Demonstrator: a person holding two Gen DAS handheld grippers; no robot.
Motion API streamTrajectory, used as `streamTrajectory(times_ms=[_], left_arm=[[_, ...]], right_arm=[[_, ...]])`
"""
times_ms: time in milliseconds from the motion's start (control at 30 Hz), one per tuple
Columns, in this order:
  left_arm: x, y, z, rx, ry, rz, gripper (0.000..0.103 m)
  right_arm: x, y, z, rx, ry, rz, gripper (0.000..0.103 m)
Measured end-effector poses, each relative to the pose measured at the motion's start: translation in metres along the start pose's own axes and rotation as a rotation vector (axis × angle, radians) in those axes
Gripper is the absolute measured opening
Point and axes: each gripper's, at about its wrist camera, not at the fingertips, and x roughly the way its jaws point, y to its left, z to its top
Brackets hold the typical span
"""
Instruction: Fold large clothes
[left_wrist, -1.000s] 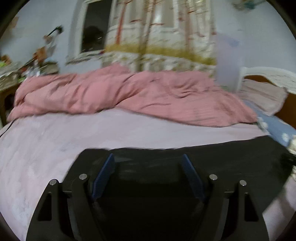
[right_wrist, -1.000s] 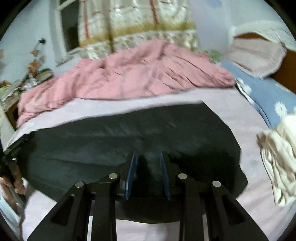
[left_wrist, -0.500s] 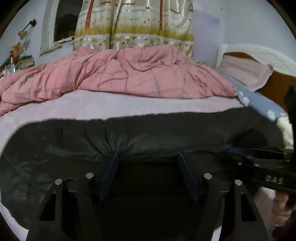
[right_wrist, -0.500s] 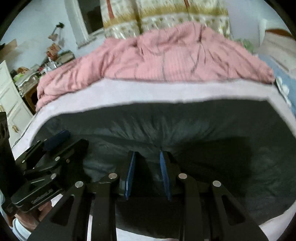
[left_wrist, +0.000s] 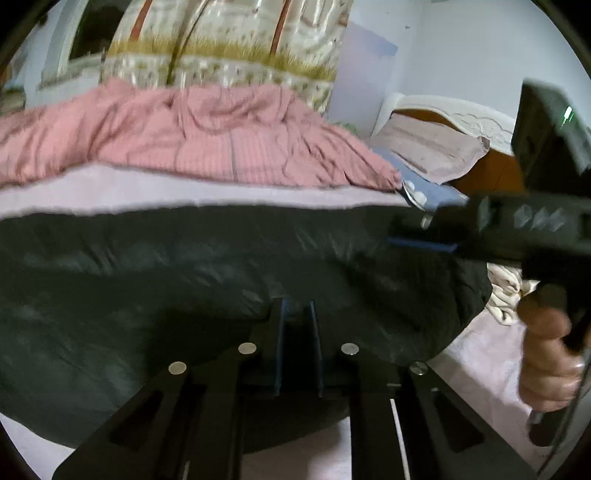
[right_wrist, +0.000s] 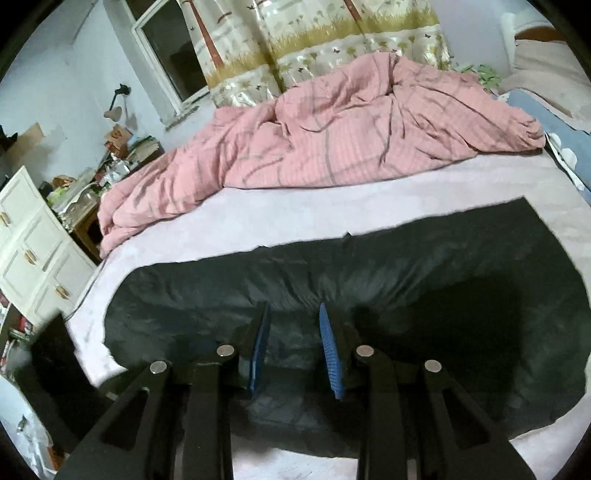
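A large dark green-black garment (right_wrist: 369, 280) lies spread on the pale pink bed sheet (right_wrist: 280, 218); it also fills the left wrist view (left_wrist: 184, 266). My left gripper (left_wrist: 296, 314) has its jaws close together, pinching the garment's near edge. My right gripper (right_wrist: 293, 321) has its jaws apart over the garment's near edge, with cloth lying between them but not pinched. The right gripper's body (left_wrist: 517, 229) and the hand holding it show at the right of the left wrist view.
A rumpled pink quilt (right_wrist: 332, 129) lies across the far side of the bed. Pillows (left_wrist: 432, 151) and a blue sheet (right_wrist: 554, 114) sit at the right by the headboard. A cream cloth (left_wrist: 506, 291) lies at the right. A white cabinet (right_wrist: 33, 251) and cluttered nightstand stand left.
My left gripper's jaws have closed from wide open onto the garment's edge. My right gripper's jaws have opened from nearly shut. The garment has shifted and lies flatter.
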Motion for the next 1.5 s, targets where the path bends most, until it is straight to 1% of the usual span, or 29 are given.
streamTrajectory(times_ms=[67, 100, 200, 267, 333, 400, 467, 500, 567, 667, 767, 833, 900, 1033, 1100, 1200, 1333, 1433, 1467, 1500], left_arm=[[0.014, 0.004, -0.006, -0.023, 0.040, 0.036, 0.011], [0.021, 0.007, -0.008, -0.040, 0.054, 0.034, 0.011], [0.030, 0.024, -0.011, -0.126, 0.082, 0.003, 0.005], [0.031, 0.033, -0.013, -0.175, 0.089, -0.027, 0.004], [0.033, 0.036, -0.015, -0.189, 0.091, -0.041, 0.004], [0.033, 0.033, -0.016, -0.175, 0.091, -0.028, 0.004], [0.035, 0.031, -0.019, -0.171, 0.098, -0.018, 0.003], [0.036, 0.032, -0.019, -0.176, 0.106, -0.018, 0.003], [0.039, 0.033, -0.020, -0.182, 0.112, -0.016, 0.003], [0.038, 0.029, -0.022, -0.157, 0.107, 0.008, 0.003], [0.040, 0.029, -0.022, -0.158, 0.111, 0.008, 0.003], [0.039, 0.031, -0.024, -0.162, 0.111, 0.004, 0.003], [0.039, 0.030, -0.024, -0.157, 0.108, 0.007, 0.003], [0.038, 0.028, -0.025, -0.145, 0.102, 0.014, 0.003], [0.038, 0.028, -0.026, -0.141, 0.098, 0.014, 0.003], [0.038, 0.026, -0.025, -0.133, 0.092, 0.019, 0.003], [0.037, 0.026, -0.024, -0.125, 0.088, 0.026, 0.003], [0.038, 0.024, -0.023, -0.117, 0.085, 0.034, 0.003], [0.038, 0.025, -0.023, -0.116, 0.085, 0.036, 0.003], [0.038, 0.025, -0.023, -0.114, 0.085, 0.037, 0.003]], right_arm=[[0.000, 0.007, 0.003, -0.016, 0.040, 0.007, 0.030], [0.003, 0.011, 0.003, -0.023, 0.060, 0.014, 0.029], [0.022, 0.021, 0.001, -0.045, 0.150, 0.023, 0.025], [0.037, 0.023, -0.002, -0.039, 0.197, 0.026, 0.024], [0.055, 0.019, -0.004, -0.015, 0.247, 0.032, 0.022], [0.075, 0.013, -0.008, 0.030, 0.303, 0.034, 0.020], [0.095, 0.007, -0.012, 0.058, 0.350, 0.037, 0.015], [0.103, 0.006, -0.013, 0.056, 0.362, 0.029, 0.012], [0.115, 0.006, -0.013, 0.042, 0.358, 0.003, 0.010], [0.130, 0.006, -0.003, 0.045, 0.344, -0.011, 0.009], [0.147, 0.004, 0.010, 0.066, 0.341, -0.045, 0.001], [0.162, 0.001, 0.020, 0.077, 0.348, -0.071, 0.000], [0.175, -0.003, 0.027, 0.109, 0.368, -0.065, 0.000], [0.188, -0.003, 0.038, 0.120, 0.370, -0.100, 0.000], [0.182, -0.002, 0.039, 0.127, 0.357, -0.094, 0.000], [0.151, 0.005, 0.036, 0.081, 0.281, -0.082, 0.000], [0.086, 0.011, 0.016, 0.016, 0.159, -0.048, 0.000], [0.037, 0.004, -0.004, 0.014, 0.086, -0.023, 0.001], [0.017, 0.000, -0.014, 0.020, 0.051, -0.016, 0.004], [0.004, -0.004, -0.021, 0.027, 0.027, -0.016, 0.012]])
